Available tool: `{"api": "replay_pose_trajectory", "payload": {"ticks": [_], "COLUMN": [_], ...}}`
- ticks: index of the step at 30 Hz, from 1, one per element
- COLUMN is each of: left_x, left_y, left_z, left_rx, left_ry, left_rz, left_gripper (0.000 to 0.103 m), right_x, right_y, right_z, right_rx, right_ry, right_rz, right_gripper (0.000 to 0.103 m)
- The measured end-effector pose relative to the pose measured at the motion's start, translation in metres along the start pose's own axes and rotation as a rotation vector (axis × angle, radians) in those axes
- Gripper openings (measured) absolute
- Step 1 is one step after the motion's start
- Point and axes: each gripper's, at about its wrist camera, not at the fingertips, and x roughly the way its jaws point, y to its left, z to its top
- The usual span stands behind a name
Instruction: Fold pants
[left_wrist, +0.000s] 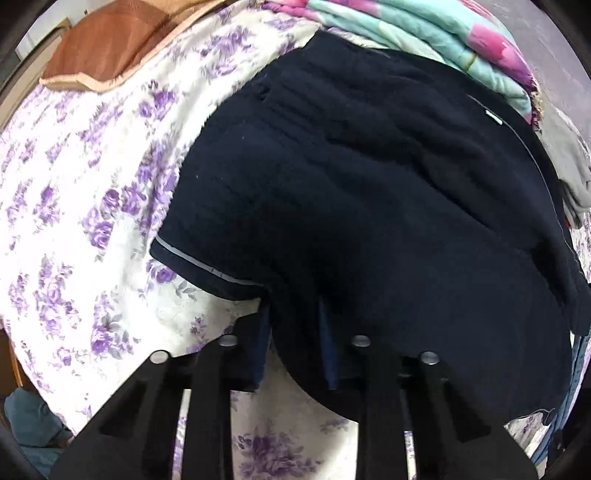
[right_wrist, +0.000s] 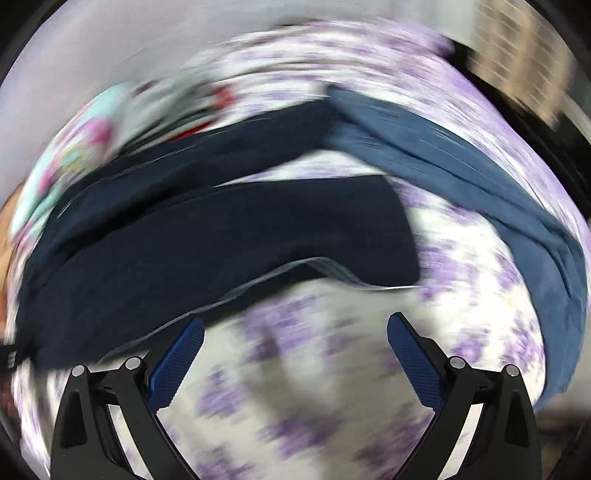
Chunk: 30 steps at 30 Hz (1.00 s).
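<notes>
Step in hand: mid-fold, by my reading. The left gripper (left_wrist: 295, 332) pinches a bunched part of the dark navy pants (left_wrist: 351, 192) and carries it over the bed; the right gripper (right_wrist: 295, 332) is free.
Left gripper: fingers drawn in on the cloth, with fabric welling up between and over them. Which part of the garment is pinched I cannot tell.
Right gripper: fingers spread wide with nothing between the blue pads (right_wrist: 177, 362), above bare bedsheet (right_wrist: 295, 387), with the nearest pants edge just beyond the tips.
Where the pants are: on the purple-flowered bedsheet, lying across the right wrist view as a long dark band. In the left wrist view they fill the centre, one end raised in the grip.
Look of the pants: dark navy, thick and soft, ridged with wrinkles. A thin grey stripe (left_wrist: 192, 256) runs along one edge. A small white tag (left_wrist: 493, 117) sits near the far side.
View quality: the right wrist view is heavily smeared, so the layering there is probably two stacked legs, not certain.
Next move calls for: the free gripper to close on the near edge, then both to lay the raised part flat, edges matched, without dragging the lower layer.
Nearby: a blue cloth (right_wrist: 480, 177) beside the pants; a floral quilt (left_wrist: 424, 33); a brown pillow (left_wrist: 110, 40).
</notes>
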Motion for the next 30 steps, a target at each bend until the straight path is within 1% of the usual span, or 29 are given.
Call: {"api": "replay_pose_trajectory", "payload": {"ticks": [2, 4, 5, 6, 7, 8, 9, 10, 11, 12, 13, 16, 18, 21, 23, 24, 25, 26, 27, 28, 29, 30], "left_x": [-0.008, -0.012, -0.013, -0.013, -0.015, -0.017, -0.019, -0.021, -0.023, -0.026, -0.029, -0.054, -0.076, -0.122, -0.138, -0.142, -0.138, -0.127, -0.116, -0.100, -0.086, -0.074], "left_y": [-0.006, -0.010, -0.011, -0.011, -0.013, -0.014, -0.010, -0.011, -0.012, -0.012, -0.005, 0.007, 0.012, 0.017, 0.020, 0.022, 0.025, 0.030, 0.029, 0.033, 0.034, 0.037], "left_z": [-0.002, -0.002, -0.001, 0.000, 0.000, 0.002, -0.001, -0.002, -0.003, -0.002, -0.002, -0.011, -0.017, -0.034, -0.046, -0.053, -0.061, -0.068, -0.075, -0.083, -0.090, -0.095], "left_rx": [0.029, 0.045, 0.041, 0.034, 0.022, 0.012, 0.009, 0.003, -0.002, -0.011, -0.037, -0.096, -0.101, -0.085, -0.078, -0.075, -0.066, -0.054, -0.046, -0.044, -0.043, -0.048], "left_ry": [-0.031, -0.042, -0.041, -0.038, -0.035, -0.039, -0.043, -0.048, -0.050, -0.057, -0.074, -0.110, -0.147, -0.233, -0.257, -0.254, -0.237, -0.208, -0.172, -0.123, -0.080, -0.042], "left_rz": [0.024, 0.034, 0.034, 0.031, 0.027, 0.019, 0.016, 0.015, 0.015, 0.011, -0.002, -0.041, -0.054, -0.030, -0.004, 0.004, 0.013, 0.025, 0.041, 0.070, 0.119, 0.212], "left_gripper": [0.020, 0.019, 0.019, 0.019, 0.019, 0.018, 0.018, 0.017, 0.017, 0.017, 0.016, 0.016, 0.016, 0.016, 0.016, 0.016, 0.016, 0.016, 0.018, 0.022, 0.024, 0.024], "right_x": [0.016, 0.037, 0.054, 0.068, 0.080, 0.092, 0.101, 0.100, 0.096, 0.090, 0.083, 0.043, 0.014, -0.016, -0.025, -0.026, -0.018, -0.011, 0.000, 0.021, 0.041, 0.047], "right_y": [-0.032, -0.046, -0.052, -0.057, -0.057, -0.061, -0.062, -0.062, -0.059, -0.057, -0.057, -0.068, -0.079, -0.094, -0.104, -0.110, -0.118, -0.122, -0.127, -0.131, -0.136, -0.140], "right_z": [0.013, 0.026, 0.033, 0.038, 0.041, 0.044, 0.046, 0.050, 0.054, 0.061, 0.065, 0.075, 0.077, 0.071, 0.063, 0.058, 0.050, 0.045, 0.038, 0.028, 0.019, 0.016], "right_rx": [0.081, 0.071, 0.070, 0.090, 0.110, 0.130, 0.153, 0.176, 0.169, 0.142, 0.127, 0.056, 0.009, -0.057, -0.079, -0.086, -0.103, -0.117, -0.134, -0.151, -0.171, -0.173], "right_ry": [-0.017, -0.018, 0.004, 0.038, 0.068, 0.101, 0.128, 0.124, 0.119, 0.118, 0.108, 0.045, 0.030, 0.023, 0.042, 0.061, 0.094, 0.115, 0.153, 0.224, 0.307, 0.326], "right_rz": [-0.064, -0.084, -0.101, -0.100, -0.081, -0.048, 0.000, 0.002, 0.033, 0.093, 0.108, 0.177, 0.205, 0.190, 0.168, 0.158, 0.130, 0.104, 0.079, 0.045, -0.053, -0.125], "right_gripper": [0.100, 0.100, 0.100, 0.098, 0.095, 0.073, 0.060, 0.053, 0.024, 0.013, 0.010, 0.008, 0.007, 0.007, 0.008, 0.008, 0.008, 0.008, 0.011, 0.018, 0.035, 0.041]}}
